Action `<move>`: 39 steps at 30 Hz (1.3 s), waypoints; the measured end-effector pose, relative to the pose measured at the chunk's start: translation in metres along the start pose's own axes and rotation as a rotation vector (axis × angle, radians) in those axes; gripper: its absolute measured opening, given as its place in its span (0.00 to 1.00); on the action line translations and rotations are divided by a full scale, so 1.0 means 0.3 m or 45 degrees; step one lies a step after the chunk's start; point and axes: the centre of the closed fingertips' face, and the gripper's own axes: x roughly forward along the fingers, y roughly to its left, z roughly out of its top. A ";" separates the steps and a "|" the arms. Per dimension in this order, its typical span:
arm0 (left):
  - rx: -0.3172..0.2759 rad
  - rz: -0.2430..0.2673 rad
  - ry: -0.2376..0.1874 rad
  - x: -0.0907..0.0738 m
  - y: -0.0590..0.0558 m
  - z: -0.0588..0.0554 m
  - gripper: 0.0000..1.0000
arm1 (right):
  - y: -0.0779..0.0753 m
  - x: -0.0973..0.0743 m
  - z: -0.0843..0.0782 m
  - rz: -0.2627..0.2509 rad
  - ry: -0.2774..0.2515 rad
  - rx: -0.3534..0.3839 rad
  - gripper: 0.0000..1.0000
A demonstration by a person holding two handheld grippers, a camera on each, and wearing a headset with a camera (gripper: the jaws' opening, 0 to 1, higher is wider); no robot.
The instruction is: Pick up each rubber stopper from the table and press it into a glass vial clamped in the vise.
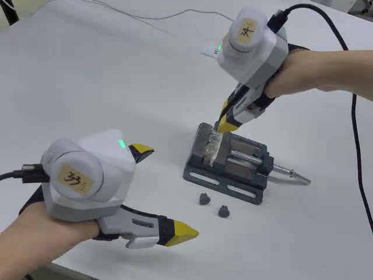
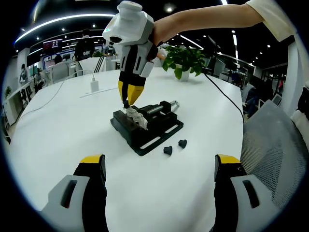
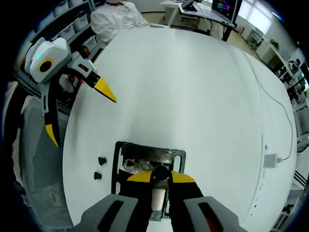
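A dark vise (image 1: pixel 252 175) stands mid-table with clear glass vials (image 1: pixel 213 146) clamped in it. My right gripper (image 1: pixel 226 125) points down over the vials, shut on a black rubber stopper (image 3: pixel 160 172) that sits just above a vial mouth (image 3: pixel 136 166). Two more black stoppers (image 1: pixel 204 199) (image 1: pixel 224 211) lie on the table in front of the vise. My left gripper (image 1: pixel 164 192) hovers near the front left, open and holding nothing. From the left gripper view, the vise (image 2: pixel 159 133), the two stoppers (image 2: pixel 167 150) (image 2: pixel 182 143) and the right gripper (image 2: pixel 129 100) lie ahead.
A white charger (image 2: pixel 94 86) with its cable lies on the far side of the round white table (image 1: pixel 105 70). A potted plant (image 2: pixel 183 60) stands at the far edge. A grey mesh chair (image 2: pixel 273 150) is beside the table. The vise handle (image 1: pixel 291 174) sticks out to the right.
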 end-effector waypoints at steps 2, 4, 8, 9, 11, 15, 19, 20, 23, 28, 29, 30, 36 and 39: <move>-0.002 0.000 0.000 -0.001 0.000 -0.001 0.92 | 0.002 -0.001 0.003 0.005 -0.009 -0.048 0.09; -0.006 0.003 -0.003 -0.002 0.000 -0.002 0.92 | -0.001 0.002 0.003 0.004 -0.011 -0.026 0.16; -0.018 0.009 -0.017 -0.005 0.006 0.003 0.92 | -0.025 -0.018 0.000 -0.003 -0.014 -0.071 0.19; -0.019 0.011 -0.017 -0.006 0.008 0.003 0.92 | -0.022 -0.025 0.001 0.007 -0.015 -0.073 0.19; -0.023 0.014 -0.018 -0.006 0.013 0.002 0.92 | -0.027 -0.040 0.000 0.018 -0.018 -0.069 0.18; -0.030 0.021 -0.026 -0.007 0.016 0.005 0.92 | -0.041 -0.058 0.007 0.023 -0.048 -0.057 0.11; -0.039 0.023 -0.028 -0.007 0.015 0.003 0.91 | -0.039 -0.051 0.014 0.046 -0.070 -0.039 0.05; -0.040 0.021 -0.027 -0.006 0.013 0.002 0.91 | -0.037 -0.045 0.012 0.056 -0.070 -0.036 0.06; -0.041 0.020 -0.024 -0.006 0.012 -0.002 0.91 | -0.035 -0.031 0.004 0.052 -0.057 -0.045 0.04; -0.050 0.023 -0.023 -0.007 0.012 -0.005 0.91 | -0.015 -0.035 0.014 0.071 -0.085 -0.015 0.00; -0.051 0.023 -0.022 -0.007 0.012 -0.006 0.91 | -0.014 -0.034 0.015 0.072 -0.083 -0.019 0.00; -0.053 0.022 -0.019 -0.006 0.011 -0.008 0.91 | -0.013 -0.031 0.014 0.070 -0.077 -0.026 0.00; -0.062 0.018 -0.017 -0.002 0.008 -0.013 0.91 | -0.008 -0.019 0.005 0.073 -0.061 -0.035 0.00; -0.066 0.015 -0.014 0.001 0.005 -0.017 0.91 | -0.007 -0.017 0.003 0.074 -0.058 -0.036 0.00</move>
